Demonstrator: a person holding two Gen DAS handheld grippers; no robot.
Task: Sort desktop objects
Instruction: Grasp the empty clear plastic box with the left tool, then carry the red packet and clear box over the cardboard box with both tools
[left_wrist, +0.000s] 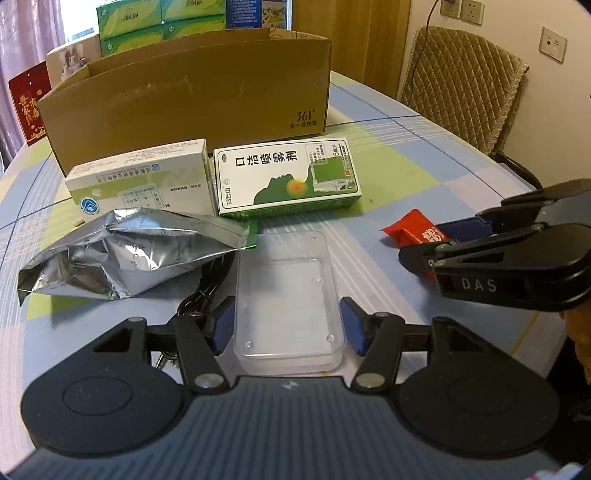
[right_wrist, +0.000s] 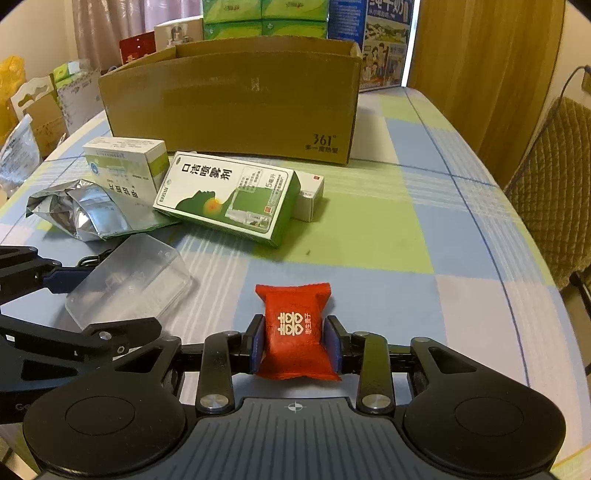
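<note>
A clear plastic box lies on the checked tablecloth, and my left gripper has its blue pads pressed against both long sides, shut on it. The same clear box shows at the left of the right wrist view. My right gripper is shut on a red candy packet with white characters, held low over the table. From the left wrist view, the red packet pokes out of the right gripper.
An open cardboard box stands at the back. Before it lie a green-white spray carton, a white medicine box, a small white box and a crumpled foil pouch over a black cable. A padded chair stands right.
</note>
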